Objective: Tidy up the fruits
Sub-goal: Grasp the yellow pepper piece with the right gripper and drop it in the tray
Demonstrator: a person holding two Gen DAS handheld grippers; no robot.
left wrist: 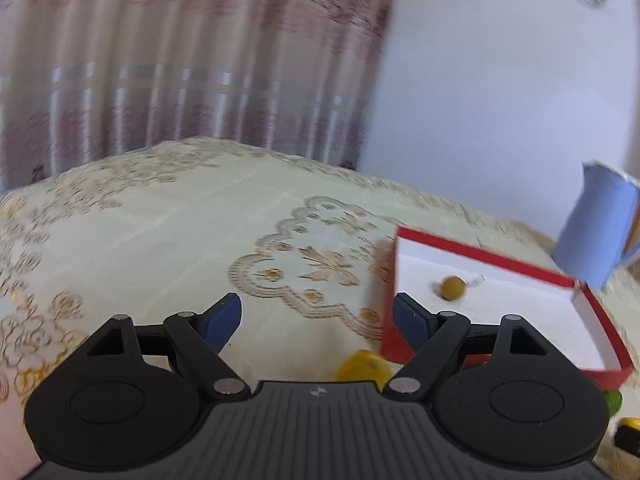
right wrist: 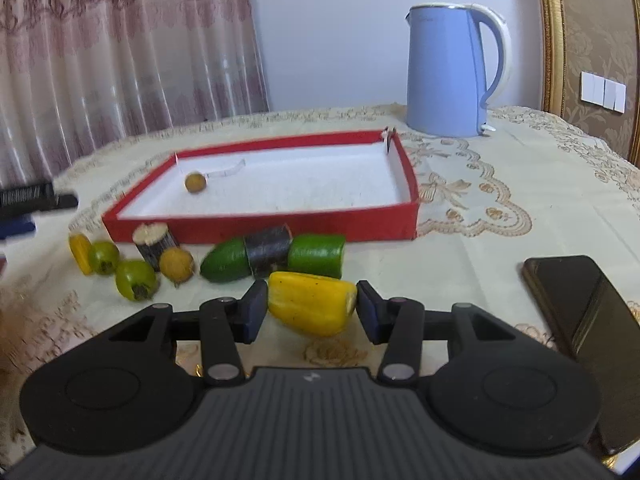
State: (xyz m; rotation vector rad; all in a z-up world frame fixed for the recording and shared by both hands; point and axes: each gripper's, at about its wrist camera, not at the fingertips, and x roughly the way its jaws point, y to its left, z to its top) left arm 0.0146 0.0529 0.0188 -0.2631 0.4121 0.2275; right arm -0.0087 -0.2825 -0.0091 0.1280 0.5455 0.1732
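Tablecloth (right wrist: 500,160) carries a red tray (right wrist: 260,226) near its far edge, one small brown fruit (right wrist: 195,183) inside. Loose fruits line the tray's near wall. Right gripper (right wrist: 312,308) straddles the yellow piece (right wrist: 310,302), jaws apart, seemingly mid-pick; closing comes next. Left gripper (left wrist: 316,320) hangs spread and empty by the tray's left wall.

The left tool (left wrist: 316,320) and the right tool (right wrist: 312,312) both hold their fingers spread wide.
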